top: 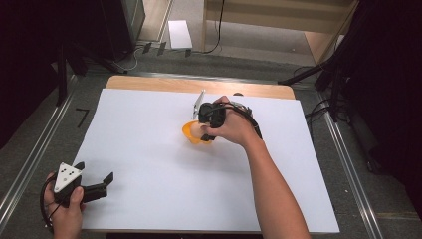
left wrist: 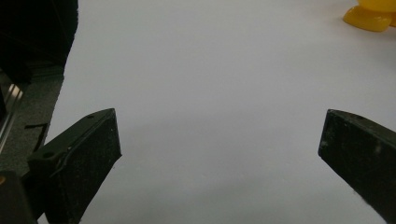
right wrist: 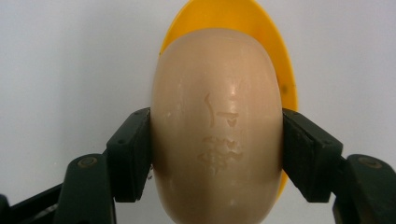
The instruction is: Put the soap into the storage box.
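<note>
Beige soap bar point(right wrist: 217, 126): we see it over the yellow dish point(right wrist: 280, 70), mid-table.
Right gripper point(right wrist: 217, 154): jaws clamp the bar's sides.
Left gripper point(left wrist: 219, 154): jaws wide apart, holding nothing, near the white sheet's point(left wrist: 210, 70) corner.

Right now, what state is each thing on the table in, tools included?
Soap bar: clamped at its sides, over the dish.
Yellow dish: upright on the white sheet, under the soap.
Right tool: shut on the soap bar.
Left tool: open, holding nothing, above the white sheet.
</note>
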A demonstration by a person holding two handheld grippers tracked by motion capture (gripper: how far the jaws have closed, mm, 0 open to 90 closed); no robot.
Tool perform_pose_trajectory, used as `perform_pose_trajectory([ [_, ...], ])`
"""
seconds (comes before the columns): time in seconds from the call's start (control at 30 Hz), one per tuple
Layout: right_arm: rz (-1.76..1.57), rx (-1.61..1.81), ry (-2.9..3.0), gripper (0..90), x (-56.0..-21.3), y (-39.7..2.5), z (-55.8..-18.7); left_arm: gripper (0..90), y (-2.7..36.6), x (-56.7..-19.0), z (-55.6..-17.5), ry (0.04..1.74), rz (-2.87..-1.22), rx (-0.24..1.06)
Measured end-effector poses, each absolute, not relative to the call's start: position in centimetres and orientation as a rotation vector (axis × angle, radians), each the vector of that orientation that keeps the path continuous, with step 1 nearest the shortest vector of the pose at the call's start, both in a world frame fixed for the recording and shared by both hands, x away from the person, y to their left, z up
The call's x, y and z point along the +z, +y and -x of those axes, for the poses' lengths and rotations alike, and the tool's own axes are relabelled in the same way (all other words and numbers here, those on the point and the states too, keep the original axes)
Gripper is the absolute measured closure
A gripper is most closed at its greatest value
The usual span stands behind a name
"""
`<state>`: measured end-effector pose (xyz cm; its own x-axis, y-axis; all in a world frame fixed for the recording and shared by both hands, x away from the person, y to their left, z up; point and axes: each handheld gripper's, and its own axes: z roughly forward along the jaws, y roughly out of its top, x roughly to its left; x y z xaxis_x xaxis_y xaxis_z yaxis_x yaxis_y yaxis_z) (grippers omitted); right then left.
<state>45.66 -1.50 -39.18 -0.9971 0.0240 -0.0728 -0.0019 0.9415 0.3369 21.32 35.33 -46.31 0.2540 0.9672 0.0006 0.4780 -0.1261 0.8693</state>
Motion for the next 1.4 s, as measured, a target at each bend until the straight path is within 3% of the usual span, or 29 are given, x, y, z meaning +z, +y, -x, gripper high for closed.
perform_pose_trajectory([
  [0.83, -0.061, 0.53, 3.035, 27.8, -40.4, -1.1, -46.1, 0.0, 35.3, -46.3, -21.4, 1.333, -1.747, 0.775],
  [1.4, -0.071, 0.592, 2.972, 24.3, -39.3, -2.3, -45.7, 0.0, 35.3, -46.3, -21.4, 1.331, -1.752, 0.772],
])
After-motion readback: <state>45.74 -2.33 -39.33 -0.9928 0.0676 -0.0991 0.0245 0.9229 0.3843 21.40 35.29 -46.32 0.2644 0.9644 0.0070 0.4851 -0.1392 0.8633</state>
